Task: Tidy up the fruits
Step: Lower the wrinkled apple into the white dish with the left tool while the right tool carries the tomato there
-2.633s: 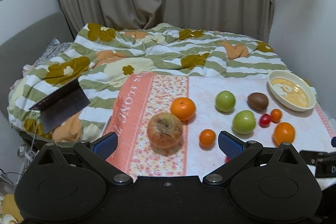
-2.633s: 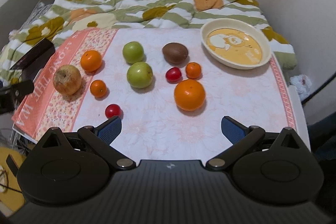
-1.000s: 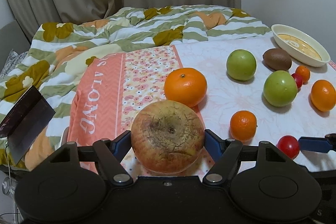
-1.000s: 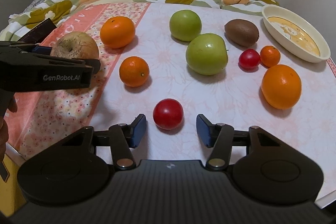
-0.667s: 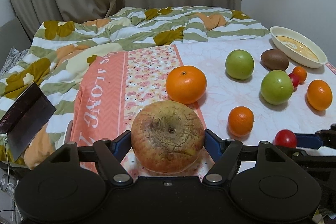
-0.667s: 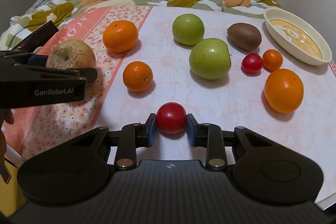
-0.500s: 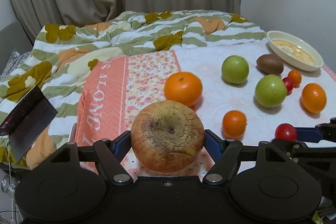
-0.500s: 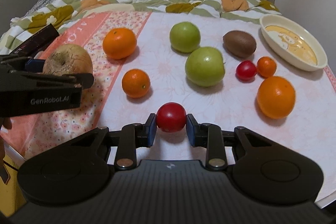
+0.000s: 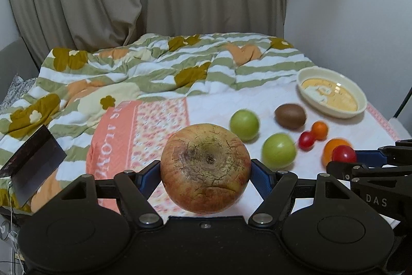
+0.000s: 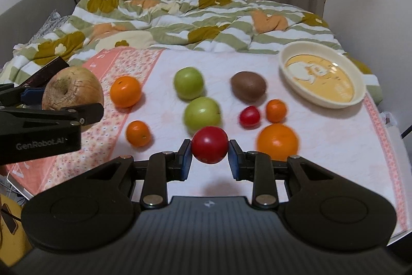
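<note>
Curtained bedroom, cloth-covered desk against the bed. Left gripper jaws clamped on wrinkled apple, right gripper jaws pinching red tomato; both lifted clear, likely bound for bowl beyond the kiwi.

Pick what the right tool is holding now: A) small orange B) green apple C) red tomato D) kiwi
C: the right tool is shut on the red tomato, its pads pressed to both sides, while the kiwi lies farther back on the cloth.
</note>
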Action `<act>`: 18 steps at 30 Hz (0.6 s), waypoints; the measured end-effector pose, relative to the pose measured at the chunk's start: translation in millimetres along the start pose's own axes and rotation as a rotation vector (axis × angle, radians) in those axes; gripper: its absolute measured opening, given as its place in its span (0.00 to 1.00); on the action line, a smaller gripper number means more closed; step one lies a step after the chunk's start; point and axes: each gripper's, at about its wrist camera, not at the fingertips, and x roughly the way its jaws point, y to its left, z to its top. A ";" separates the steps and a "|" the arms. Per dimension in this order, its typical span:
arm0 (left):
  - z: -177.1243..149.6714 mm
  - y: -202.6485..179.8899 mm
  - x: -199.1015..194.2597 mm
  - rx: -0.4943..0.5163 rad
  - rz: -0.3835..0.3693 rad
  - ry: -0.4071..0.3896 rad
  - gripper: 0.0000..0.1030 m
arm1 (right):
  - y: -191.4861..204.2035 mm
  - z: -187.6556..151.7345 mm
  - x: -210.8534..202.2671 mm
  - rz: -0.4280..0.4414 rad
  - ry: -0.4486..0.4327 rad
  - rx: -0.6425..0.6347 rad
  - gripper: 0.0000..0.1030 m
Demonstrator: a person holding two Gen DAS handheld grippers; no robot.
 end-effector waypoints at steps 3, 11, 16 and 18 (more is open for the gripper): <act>9.9 -19.9 -6.0 -0.031 0.011 -0.010 0.75 | -27.9 6.9 -7.9 0.009 0.003 -0.023 0.44; 40.3 -81.4 -6.8 -0.118 0.039 -0.045 0.75 | -110.5 28.1 -15.7 0.037 -0.013 -0.087 0.44; 62.0 -115.5 2.1 -0.152 0.054 -0.069 0.75 | -158.3 44.8 -7.1 0.059 -0.013 -0.131 0.44; 71.4 -125.9 8.3 -0.159 0.052 -0.075 0.75 | -175.4 52.9 -0.3 0.057 -0.012 -0.151 0.44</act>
